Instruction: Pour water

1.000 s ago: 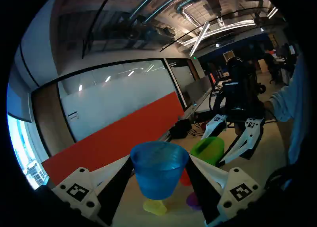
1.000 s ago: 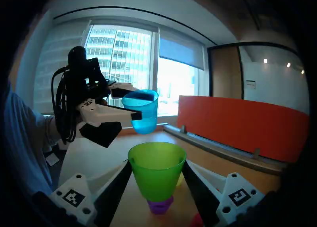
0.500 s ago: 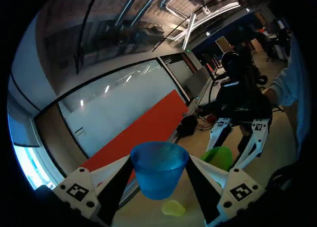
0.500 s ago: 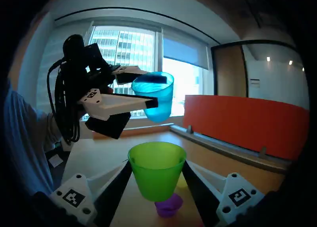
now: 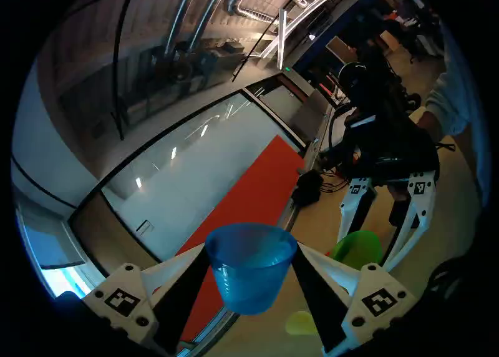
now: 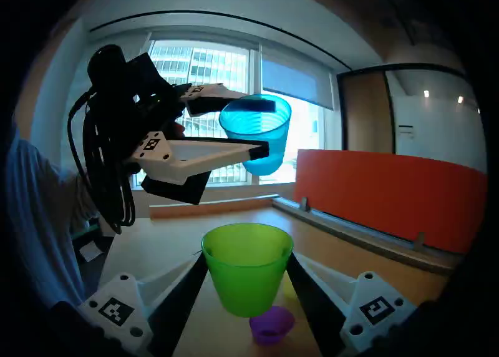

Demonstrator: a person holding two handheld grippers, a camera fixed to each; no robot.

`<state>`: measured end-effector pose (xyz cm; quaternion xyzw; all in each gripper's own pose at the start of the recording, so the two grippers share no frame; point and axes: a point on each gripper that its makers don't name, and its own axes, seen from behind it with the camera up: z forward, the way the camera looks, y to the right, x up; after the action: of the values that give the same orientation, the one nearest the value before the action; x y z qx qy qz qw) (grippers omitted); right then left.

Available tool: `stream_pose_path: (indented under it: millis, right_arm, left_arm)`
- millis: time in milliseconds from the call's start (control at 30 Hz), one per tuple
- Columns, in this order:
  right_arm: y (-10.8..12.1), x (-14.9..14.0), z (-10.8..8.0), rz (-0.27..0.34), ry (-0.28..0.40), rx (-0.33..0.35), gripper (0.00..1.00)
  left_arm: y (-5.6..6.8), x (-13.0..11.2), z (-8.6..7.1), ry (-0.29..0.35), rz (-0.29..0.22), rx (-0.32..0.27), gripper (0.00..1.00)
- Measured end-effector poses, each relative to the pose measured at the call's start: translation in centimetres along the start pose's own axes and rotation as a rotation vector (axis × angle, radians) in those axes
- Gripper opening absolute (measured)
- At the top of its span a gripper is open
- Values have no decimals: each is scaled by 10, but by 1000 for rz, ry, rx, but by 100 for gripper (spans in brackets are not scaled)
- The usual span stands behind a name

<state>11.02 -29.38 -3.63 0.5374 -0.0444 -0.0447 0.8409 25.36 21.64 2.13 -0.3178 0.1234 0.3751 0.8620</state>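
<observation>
A translucent blue cup is clamped between the fingers of my left gripper; the right gripper view shows this blue cup raised and tilted toward the camera, held by the left gripper above and behind the green cup. My right gripper is shut on an upright green cup. From the left gripper view the green cup sits lower right in the right gripper. I cannot make out water in either cup.
A wooden table carries a small purple cup and a yellow cup. An orange divider panel runs along the table's far edge. A person's sleeve is at the left, with windows behind.
My left gripper has risen and tipped with the blue cup, bringing it higher over the green cup. The right gripper keeps the green cup nearly still.
</observation>
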Motion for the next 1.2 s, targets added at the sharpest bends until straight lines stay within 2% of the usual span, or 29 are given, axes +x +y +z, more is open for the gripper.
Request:
stream_pose_path:
  millis: [433,1200]
  right_arm:
    - [-3,2,2,-8,2,3,90]
    - [-6,5,2,-10,15,6,89]
  left_arm:
    - [-4,2,5,-14,109,18,87]
    - [-11,13,7,-13,219,47,88]
